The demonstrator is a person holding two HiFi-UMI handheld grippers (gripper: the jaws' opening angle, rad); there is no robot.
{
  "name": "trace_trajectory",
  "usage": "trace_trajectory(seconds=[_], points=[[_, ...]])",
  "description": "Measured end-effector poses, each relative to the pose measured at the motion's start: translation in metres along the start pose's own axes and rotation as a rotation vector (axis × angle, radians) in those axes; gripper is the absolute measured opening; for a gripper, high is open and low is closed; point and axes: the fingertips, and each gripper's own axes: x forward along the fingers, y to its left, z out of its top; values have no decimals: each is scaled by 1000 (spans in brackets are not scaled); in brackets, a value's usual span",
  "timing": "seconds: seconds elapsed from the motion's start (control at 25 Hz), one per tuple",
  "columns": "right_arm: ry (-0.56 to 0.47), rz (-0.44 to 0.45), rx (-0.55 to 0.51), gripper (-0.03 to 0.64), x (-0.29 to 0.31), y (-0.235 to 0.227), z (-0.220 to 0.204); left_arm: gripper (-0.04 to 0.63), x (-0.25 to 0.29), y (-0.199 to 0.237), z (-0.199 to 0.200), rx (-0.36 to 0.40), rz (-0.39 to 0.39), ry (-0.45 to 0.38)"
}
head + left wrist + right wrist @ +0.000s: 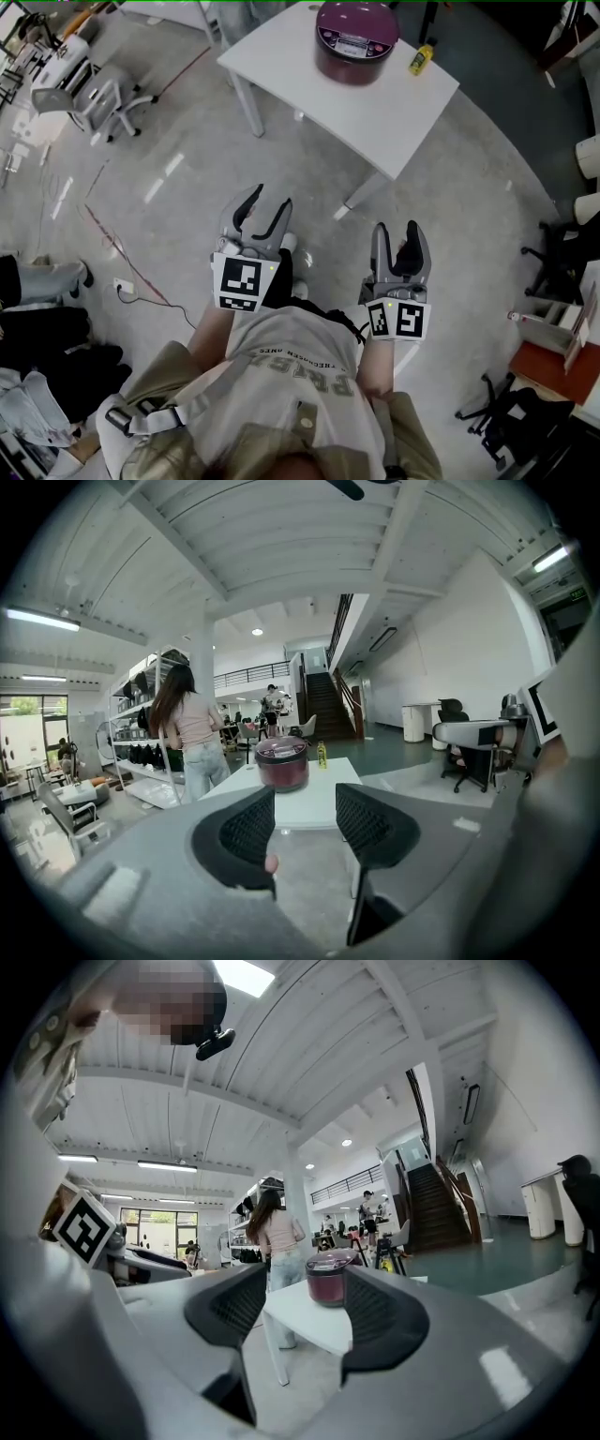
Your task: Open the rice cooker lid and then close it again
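Head view: the round, glossy maroon cooker (355, 40), lid down, stands on a flat white table (309, 94), a small yellow bottle (421, 59) beside it. Well short of the table, left gripper (269, 199) and right gripper (397, 230) hold grid-textured black pads (251, 827) spread, nothing between.

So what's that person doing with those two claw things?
A person holds a gripper in each hand and stands on the floor a little way from a white table. The left gripper and right gripper are both open with nothing in them. A purple rice cooker sits on the table with its lid down, next to a small yellow bottle. Nothing has been touched yet.
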Motion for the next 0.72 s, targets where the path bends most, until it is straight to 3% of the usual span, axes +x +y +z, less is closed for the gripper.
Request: trace_trajectory(seconds=[0.72], points=[[17,-92,4,241,139,-21,-1,210,143,90,36,39,-95,-10]])
